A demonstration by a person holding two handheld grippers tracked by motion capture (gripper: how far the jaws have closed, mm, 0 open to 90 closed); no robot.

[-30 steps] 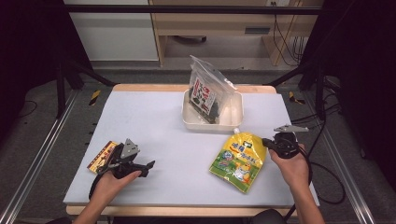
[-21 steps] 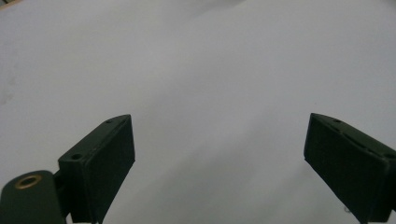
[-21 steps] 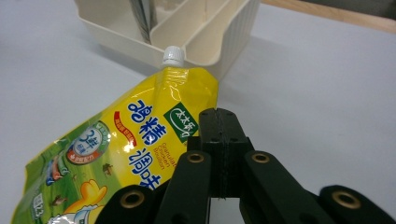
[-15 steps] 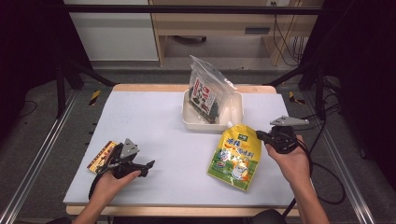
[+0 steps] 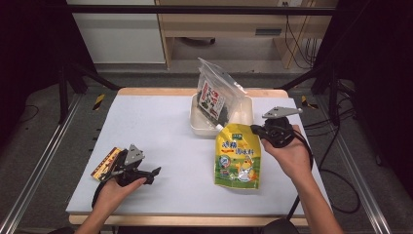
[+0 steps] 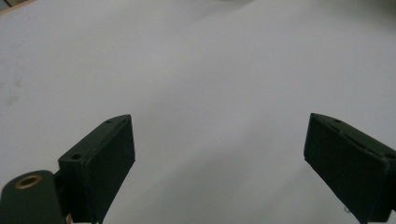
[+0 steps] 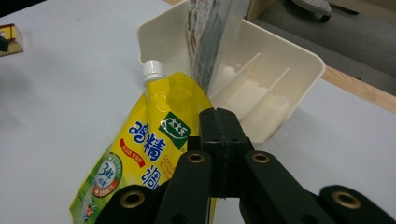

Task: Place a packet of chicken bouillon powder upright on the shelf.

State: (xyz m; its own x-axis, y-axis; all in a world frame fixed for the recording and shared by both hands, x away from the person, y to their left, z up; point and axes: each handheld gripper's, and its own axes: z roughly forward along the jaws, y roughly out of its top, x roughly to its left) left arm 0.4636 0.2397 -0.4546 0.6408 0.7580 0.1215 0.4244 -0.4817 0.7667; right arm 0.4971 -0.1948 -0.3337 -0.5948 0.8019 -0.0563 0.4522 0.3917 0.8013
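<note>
Right gripper [image 5: 257, 130]: jaws pressed together on the upper right edge of the yellow spouted pouch [image 5: 237, 157]. In the right gripper view [image 7: 219, 140] the two black jaws meet with the pouch's edge pinched between them. Pouch [image 7: 140, 154] hangs tilted from that grip, its white cap [image 7: 152, 71] pointing toward the near wall of the cream tray [image 7: 299, 70], close to it; whether the two touch I cannot tell. In the high view the pouch's lower end lies toward the table's [image 5: 160, 126] front edge; whether it touches the surface is unclear.

Tray [image 5: 246, 109]: at the far middle of the table, divided inside by low ribs. A clear bag with dark contents and a red-and-white label [image 5: 214, 95] stands in it, leaning.

Left gripper [image 5: 155, 172]: resting low at the front left of the table, held by the left hand [image 5: 114, 187]. Left gripper view [image 6: 219, 154]: jaws spread wide, bare grey tabletop between them, nothing held.

Just beside the left gripper, on its outer side, lies a small flat red-and-yellow packet [image 5: 104, 165].
</note>
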